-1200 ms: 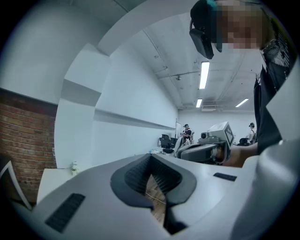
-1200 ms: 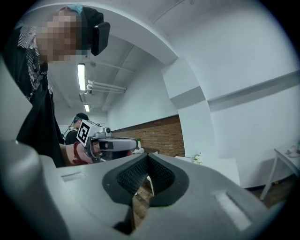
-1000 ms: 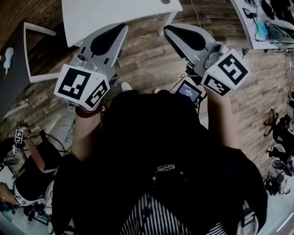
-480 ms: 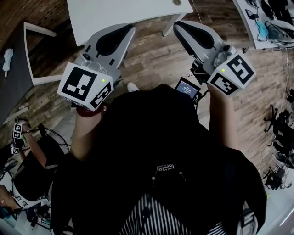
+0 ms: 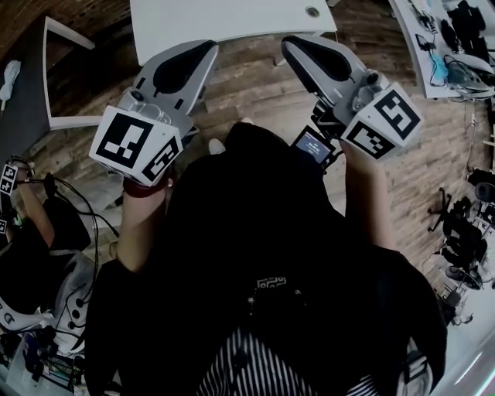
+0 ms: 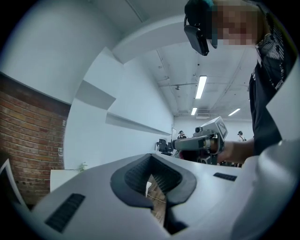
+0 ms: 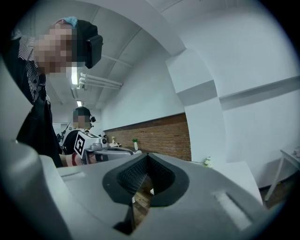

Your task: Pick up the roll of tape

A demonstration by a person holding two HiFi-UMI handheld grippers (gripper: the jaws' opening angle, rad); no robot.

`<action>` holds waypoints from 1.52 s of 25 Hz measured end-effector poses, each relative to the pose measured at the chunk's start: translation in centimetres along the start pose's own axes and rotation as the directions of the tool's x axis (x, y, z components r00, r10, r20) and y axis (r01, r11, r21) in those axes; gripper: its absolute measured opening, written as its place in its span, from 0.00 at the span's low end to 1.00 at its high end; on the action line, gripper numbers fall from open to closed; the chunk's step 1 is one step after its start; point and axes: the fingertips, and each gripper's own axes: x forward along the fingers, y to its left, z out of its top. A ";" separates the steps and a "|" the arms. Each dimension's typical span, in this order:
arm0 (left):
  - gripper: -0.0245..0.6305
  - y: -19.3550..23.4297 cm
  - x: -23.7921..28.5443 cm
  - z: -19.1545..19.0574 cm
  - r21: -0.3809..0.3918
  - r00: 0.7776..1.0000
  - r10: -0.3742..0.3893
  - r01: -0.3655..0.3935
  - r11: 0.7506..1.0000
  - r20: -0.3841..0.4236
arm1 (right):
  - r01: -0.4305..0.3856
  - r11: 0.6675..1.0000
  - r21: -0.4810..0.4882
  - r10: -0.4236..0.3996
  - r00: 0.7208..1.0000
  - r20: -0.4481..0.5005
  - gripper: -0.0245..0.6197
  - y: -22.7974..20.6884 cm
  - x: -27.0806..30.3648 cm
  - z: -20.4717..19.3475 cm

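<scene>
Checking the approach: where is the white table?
Head view, top centre: the white table stands on the wood floor, just beyond the left tongs and right tongs.

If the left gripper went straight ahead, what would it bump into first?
Probably the white table: the left gripper points at its near edge. Heights are hard to judge from above, so it might pass over it.

Small round ring-shaped object (image 5: 312, 11), pale with a darker centre, lying flat on the white tabletop (image 5: 232, 19) close to its right-hand near corner (too small to tell whether it is the roll of tape), standing alone.
</scene>
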 end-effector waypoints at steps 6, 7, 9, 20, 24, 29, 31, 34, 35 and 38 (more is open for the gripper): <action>0.04 -0.2 -1.0 -0.7 0.018 1.000 0.028 -0.028 0.999 -0.007 | -0.052 0.999 0.011 0.052 0.999 -0.014 0.04 -0.2 1.3 0.0; 0.05 0.3 -1.4 -0.9 0.015 0.999 0.040 -0.040 0.999 -0.009 | -0.060 0.998 0.007 0.060 0.998 -0.015 0.04 -0.3 2.0 0.0; 0.04 1.8 -2.2 -1.0 0.009 0.997 0.074 -0.074 0.997 -0.012 | -0.082 0.997 -0.006 0.082 0.997 -0.016 0.04 -0.1 3.5 0.1; 0.05 6.5 -0.6 -0.1 0.051 0.991 0.133 -0.132 0.990 -0.027 | -0.158 0.987 0.001 0.158 0.987 0.003 0.04 -4.0 8.7 1.2; 0.05 8.3 2.0 0.7 0.067 0.989 0.145 -0.143 0.988 -0.029 | -0.175 0.985 0.007 0.175 0.985 0.008 0.04 -7.3 9.7 1.7; 0.05 12.1 5.5 2.4 0.060 0.983 0.182 -0.182 0.982 -0.004 | -0.207 0.978 0.004 0.207 0.978 0.012 0.04 -12.0 12.0 3.1; 0.04 13.5 6.8 3.3 0.050 0.980 0.197 -0.197 0.979 0.004 | -0.227 0.974 0.006 0.227 0.974 0.007 0.04 -13.8 13.0 3.8; 0.05 15.2 9.1 4.0 0.035 0.977 0.212 -0.213 0.977 0.009 | -0.251 0.968 0.012 0.251 0.968 0.000 0.04 -16.9 14.3 4.5; 0.05 15.8 9.8 4.0 0.032 0.975 0.223 -0.223 0.974 0.004 | -0.261 0.965 0.014 0.261 0.965 0.000 0.04 -17.9 14.7 4.7; 0.05 17.8 11.6 3.3 0.043 0.960 0.278 -0.276 0.960 -0.039 | -0.297 0.955 0.020 0.297 0.955 0.005 0.04 -20.2 16.1 5.3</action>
